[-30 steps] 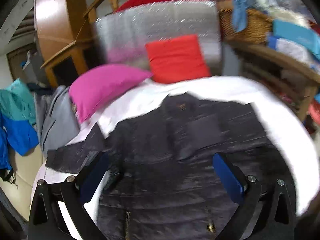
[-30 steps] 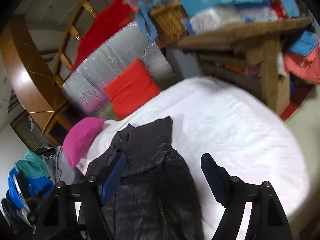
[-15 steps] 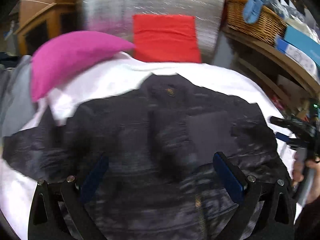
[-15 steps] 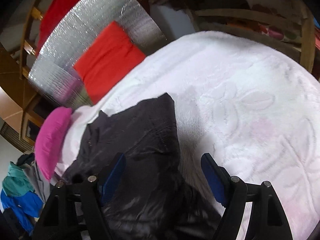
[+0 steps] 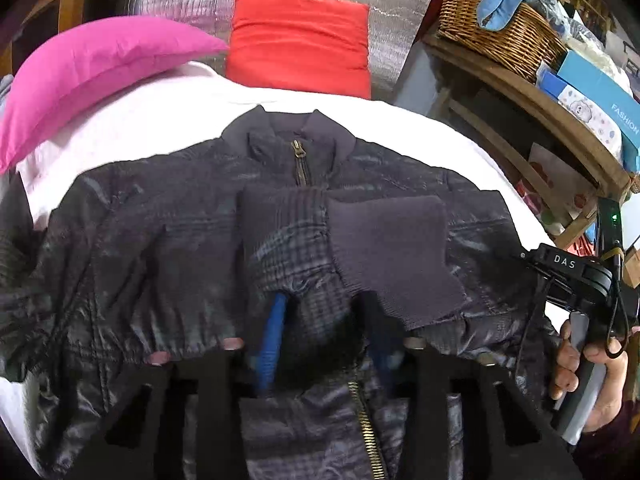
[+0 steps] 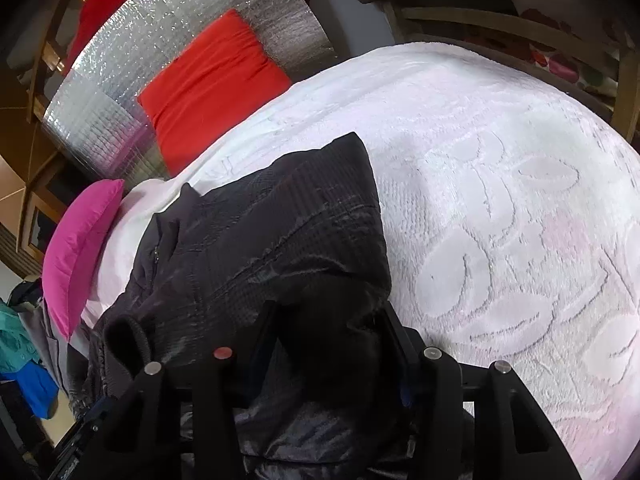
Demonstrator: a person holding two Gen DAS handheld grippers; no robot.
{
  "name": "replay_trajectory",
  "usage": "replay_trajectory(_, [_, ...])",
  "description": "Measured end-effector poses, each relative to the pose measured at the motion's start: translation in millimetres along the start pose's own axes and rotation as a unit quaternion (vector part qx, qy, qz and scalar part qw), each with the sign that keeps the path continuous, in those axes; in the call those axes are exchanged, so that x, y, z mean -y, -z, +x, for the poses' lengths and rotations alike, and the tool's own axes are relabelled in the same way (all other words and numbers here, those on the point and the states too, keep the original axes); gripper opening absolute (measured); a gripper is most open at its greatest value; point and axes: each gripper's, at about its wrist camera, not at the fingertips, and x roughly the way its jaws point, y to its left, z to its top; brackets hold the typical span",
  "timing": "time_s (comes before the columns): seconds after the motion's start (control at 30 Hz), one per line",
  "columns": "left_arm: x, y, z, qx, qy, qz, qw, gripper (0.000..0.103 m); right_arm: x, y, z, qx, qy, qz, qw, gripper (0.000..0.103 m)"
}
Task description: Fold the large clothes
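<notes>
1. Two grippers are down on one dark jacket [image 5: 168, 240], which lies front up across a white bedspread [image 6: 500, 220], collar toward the far cushions and zip done up at the neck.
2. The left gripper [image 5: 324, 332] is closing its jaws. A bunched fold of the jacket's checked lining and ribbed hem sits between the blue pads [image 5: 274, 344], though whether they already pinch it is hard to tell.
3. The right gripper [image 6: 330, 344] is also closing, with a dark wad of the jacket's edge filling the gap between its fingers; the pads are hidden by the cloth.
4. In the left view, a hand [image 5: 588, 376] holds the other tool by its handle at the jacket's right side.
5. A pink pillow [image 5: 92, 72] and a red cushion [image 5: 300, 40] lean at the head of the bed against a silver foil sheet [image 6: 132, 76].
6. A wicker basket [image 5: 496, 28] sits on a wooden shelf [image 5: 560, 120] beside the bed.
</notes>
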Motion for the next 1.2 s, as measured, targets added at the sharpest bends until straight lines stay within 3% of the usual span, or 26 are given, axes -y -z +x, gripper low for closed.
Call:
replay_trajectory(0.2, [-30, 2, -16, -0.001, 0.000, -0.040, 0.9992, 0.026, -4, 2, -1, 0.001, 0.005, -0.006, 1.000, 0.052])
replay_trajectory(0.53, [-112, 6, -67, 0.016, -0.067, -0.105, 0.9921, 0.025, 5, -2, -3, -0.005, 0.000, 0.008, 1.000, 0.052])
replay_trajectory(0.57, [-117, 6, -70, 0.018, -0.068, -0.108, 0.9917, 0.028, 5, -3, -3, -0.006, 0.000, 0.007, 1.000, 0.052])
replay_trajectory(0.63, [-129, 5, -78, 0.022, -0.052, -0.124, 0.9907, 0.054, 5, -3, -3, -0.008, 0.000, 0.007, 1.000, 0.052])
replay_trajectory(0.67, [-133, 5, -80, 0.024, -0.048, -0.136, 0.9893, 0.074, 5, -4, -3, -0.009, -0.002, 0.009, 1.000, 0.052])
replay_trajectory(0.7, [-139, 5, -83, 0.031, -0.044, -0.149, 0.9874, 0.078, 6, -4, -3, -0.010, -0.003, 0.011, 1.000, 0.052])
replay_trajectory(1.0, [-158, 18, -42, -0.021, 0.027, -0.222, 0.9744, 0.078, 5, -4, -3, -0.016, -0.007, 0.018, 1.000, 0.053])
replay_trajectory(1.2, [-141, 11, -26, 0.002, 0.008, -0.187, 0.9824, 0.076, 2, -1, -2, -0.009, -0.007, 0.010, 1.000, 0.054])
